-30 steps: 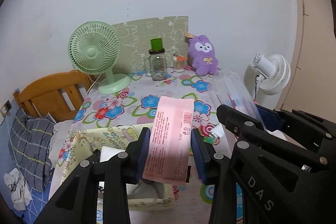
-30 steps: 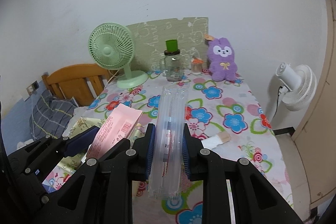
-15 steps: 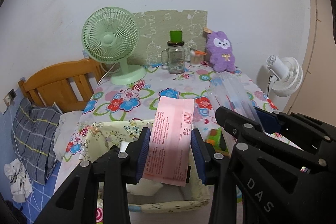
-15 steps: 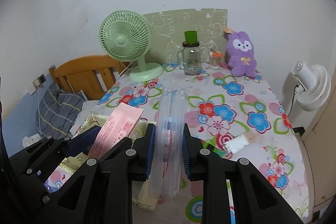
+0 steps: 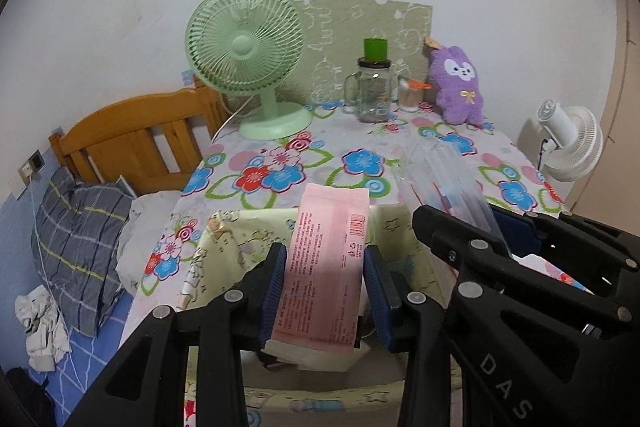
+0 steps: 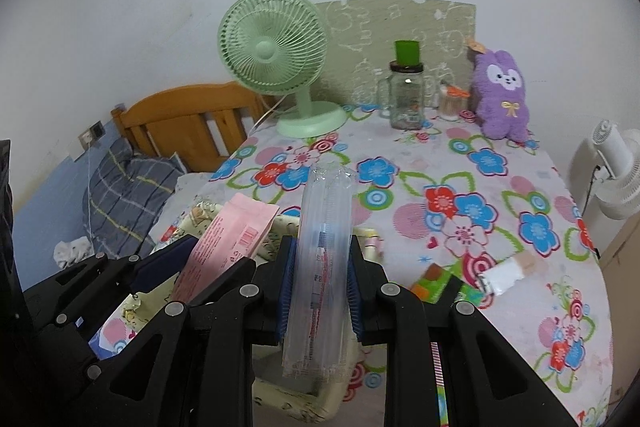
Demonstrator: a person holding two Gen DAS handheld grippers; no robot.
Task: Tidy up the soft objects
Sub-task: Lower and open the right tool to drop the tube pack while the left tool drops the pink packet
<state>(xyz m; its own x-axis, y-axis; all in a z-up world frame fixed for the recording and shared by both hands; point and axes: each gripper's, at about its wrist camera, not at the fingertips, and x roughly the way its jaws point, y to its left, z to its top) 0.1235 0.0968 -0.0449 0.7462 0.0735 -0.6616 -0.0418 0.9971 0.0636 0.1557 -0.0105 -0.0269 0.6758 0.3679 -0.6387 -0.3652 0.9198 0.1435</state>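
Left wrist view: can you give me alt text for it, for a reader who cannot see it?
The left gripper is clamped on a pink packet above an open pale yellow fabric bin on a floral tablecloth. The right gripper beside it holds a clear plastic pack; a green fan, glass jar and purple plush toy stand behind.

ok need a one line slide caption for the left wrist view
Left gripper holds a pink packet above a yellow fabric bin on the floral table.

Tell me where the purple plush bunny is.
The purple plush bunny sits at the table's far right corner in both wrist views, against the wall, just right of the small orange-lidded jar and the glass mug.
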